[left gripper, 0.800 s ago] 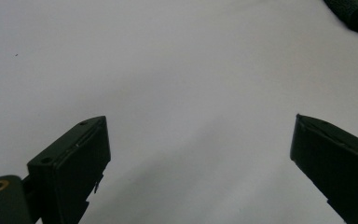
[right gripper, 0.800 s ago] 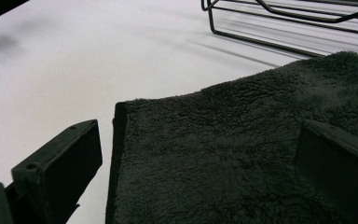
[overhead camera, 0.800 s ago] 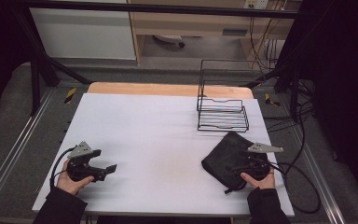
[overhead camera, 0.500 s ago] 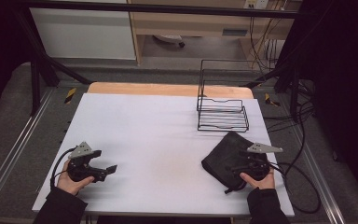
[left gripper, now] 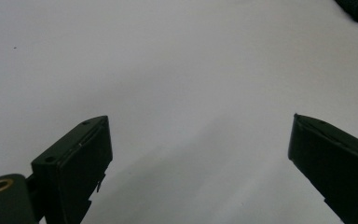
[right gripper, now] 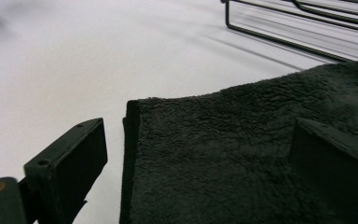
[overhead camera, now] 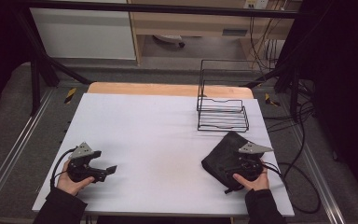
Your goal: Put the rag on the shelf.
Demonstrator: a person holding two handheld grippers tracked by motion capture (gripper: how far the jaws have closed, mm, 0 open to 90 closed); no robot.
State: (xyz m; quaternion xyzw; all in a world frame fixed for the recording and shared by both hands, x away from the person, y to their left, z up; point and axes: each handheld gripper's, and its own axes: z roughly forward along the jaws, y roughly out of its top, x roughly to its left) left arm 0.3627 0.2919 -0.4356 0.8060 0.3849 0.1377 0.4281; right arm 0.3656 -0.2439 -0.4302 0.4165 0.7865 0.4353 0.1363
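White desk (overhead camera: 168,135), near right corner — folded black fleece cloth (overhead camera: 226,158) under open right gripper (right gripper: 200,158). Better to straddle its edge, pinch all layers — left gripper (left gripper: 200,154) open, idle.

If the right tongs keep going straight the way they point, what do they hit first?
Probably the dark towel: it already lies between the open right tongs. Beyond it stands the wire rack, though depth is hard to judge.

A white tabletop (overhead camera: 158,130) carries two things. A folded black towel (overhead camera: 223,156) lies at four o'clock. A black wire rack (overhead camera: 222,114) stands at two o'clock, just beyond the towel.
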